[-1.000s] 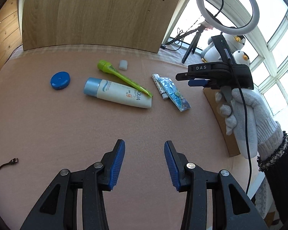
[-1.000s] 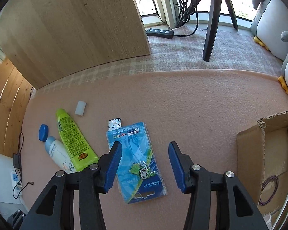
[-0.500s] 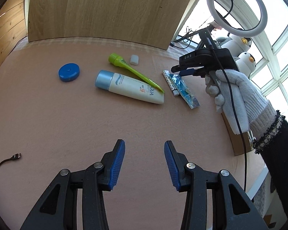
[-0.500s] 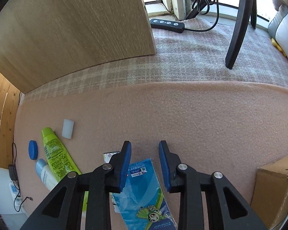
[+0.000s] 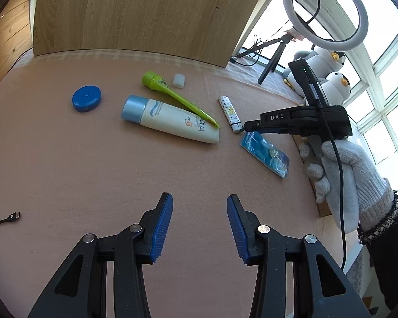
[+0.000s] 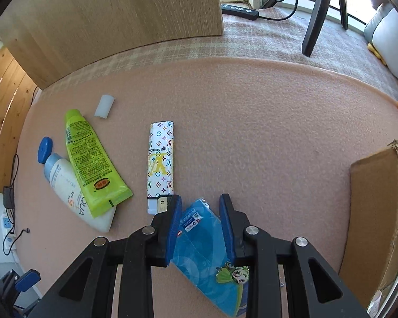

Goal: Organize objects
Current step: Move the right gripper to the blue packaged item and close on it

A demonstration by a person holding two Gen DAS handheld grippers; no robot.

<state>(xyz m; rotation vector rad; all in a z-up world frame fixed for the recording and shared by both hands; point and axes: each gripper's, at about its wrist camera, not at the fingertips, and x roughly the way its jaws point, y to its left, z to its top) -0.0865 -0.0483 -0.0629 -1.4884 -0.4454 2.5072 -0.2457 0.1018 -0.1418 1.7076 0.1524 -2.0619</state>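
White sunscreen tube (image 5: 172,118) reads "AQUA", "SPF 50".

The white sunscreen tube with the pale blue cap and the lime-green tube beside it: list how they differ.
The white sunscreen tube with the pale blue cap has a wide, rounded body; the lime-green tube looks slimmer and flatter. The white tube's cap is pale blue, unlike its body; the green tube's cap matches its body. The green tube's crimped end overlaps the white tube's. Both lie flat on the pink felt mat, caps pointing the same way.

Lighter (image 6: 160,163) between tubes (image 6: 92,164) and packet (image 6: 207,259).
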